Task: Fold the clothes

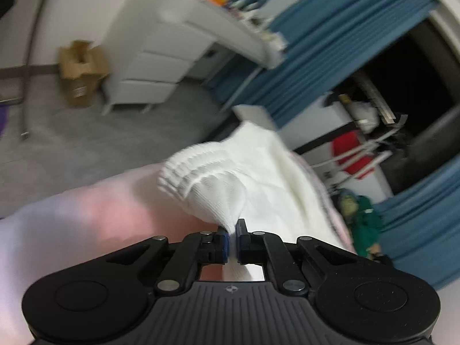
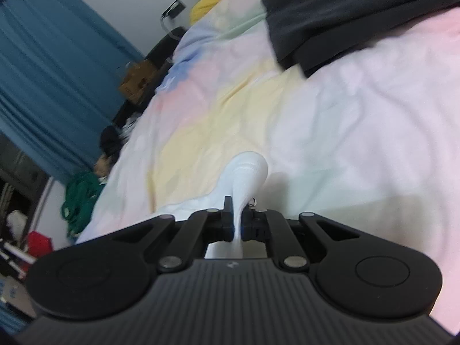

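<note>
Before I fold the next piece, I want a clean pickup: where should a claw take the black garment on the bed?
Grip the black garment at its near corner, where the folded edges stack above the pastel bedspread. Come in low from the near side: that thick raised edge faces the right claw, which is now shut on white fabric.

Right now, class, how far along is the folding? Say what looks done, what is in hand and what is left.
Done: nothing shows as clearly folded; the black garment lies in a flat stack on the pastel bedspread, though blur hides whether it is folded. In hand: the left gripper and right gripper each pinch white knit fabric, lifted and bunched. Left: laying it flat and folding it.
</note>
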The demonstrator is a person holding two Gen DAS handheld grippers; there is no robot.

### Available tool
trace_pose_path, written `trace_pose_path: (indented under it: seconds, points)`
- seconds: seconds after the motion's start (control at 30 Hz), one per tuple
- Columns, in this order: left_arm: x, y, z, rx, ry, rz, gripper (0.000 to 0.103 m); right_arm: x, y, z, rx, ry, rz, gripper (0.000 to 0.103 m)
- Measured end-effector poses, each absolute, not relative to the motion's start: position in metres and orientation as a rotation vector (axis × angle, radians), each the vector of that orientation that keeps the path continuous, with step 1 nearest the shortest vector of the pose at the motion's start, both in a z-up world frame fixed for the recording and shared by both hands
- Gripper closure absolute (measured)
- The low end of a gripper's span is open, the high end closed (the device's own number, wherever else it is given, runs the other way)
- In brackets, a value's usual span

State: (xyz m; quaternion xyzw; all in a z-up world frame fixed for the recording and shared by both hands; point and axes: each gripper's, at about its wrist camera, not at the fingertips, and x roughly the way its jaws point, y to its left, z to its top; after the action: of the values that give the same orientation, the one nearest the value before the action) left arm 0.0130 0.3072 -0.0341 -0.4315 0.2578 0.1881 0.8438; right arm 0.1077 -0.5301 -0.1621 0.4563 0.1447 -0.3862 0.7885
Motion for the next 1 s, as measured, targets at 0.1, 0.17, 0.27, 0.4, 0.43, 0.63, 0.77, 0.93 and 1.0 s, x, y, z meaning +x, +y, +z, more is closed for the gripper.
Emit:
trace_pose_path:
  seconds: [0.1, 0.17, 0.27, 0.4, 0.43, 0.63, 0.77, 0.93, 1.0]
  points:
    - [0.007, 0.308, -0.037, -0.856, 0.637, 0.437, 0.099, 0.103, -0.528, -0.159, 0.880, 0.382, -0.932, 0.098]
    - [0.011, 0.309, -0.042, -0.807, 0.691, 0.455, 0.098, 0.102, -0.532, -0.164, 0.877, 0.433, -0.960, 0.098]
    - [0.011, 0.308, -0.051, -0.748, 0.774, 0.468, 0.098, 0.106, -0.538, -0.180, 0.890, 0.542, -0.979, 0.097]
    - [0.008, 0.310, -0.051, -0.741, 0.783, 0.447, 0.096, 0.104, -0.541, -0.183, 0.897, 0.562, -0.988, 0.094]
    - [0.005, 0.308, -0.048, -0.728, 0.774, 0.445, 0.094, 0.104, -0.539, -0.178, 0.883, 0.553, -0.994, 0.093]
    - [-0.007, 0.277, -0.013, -0.578, 0.705, 0.363, 0.052, 0.102, -0.529, -0.150, 0.787, 0.453, -1.041, 0.055]
    - [-0.012, 0.244, 0.016, -0.418, 0.646, 0.358, 0.028, 0.102, -0.514, -0.128, 0.722, 0.343, -0.995, 0.036]
    - [-0.005, 0.187, 0.041, -0.359, 0.559, 0.258, 0.021, 0.119, -0.481, -0.103, 0.656, 0.304, -0.736, 0.036]
    - [-0.002, 0.165, 0.051, -0.336, 0.524, 0.218, 0.020, 0.127, -0.461, -0.094, 0.609, 0.294, -0.603, 0.036]
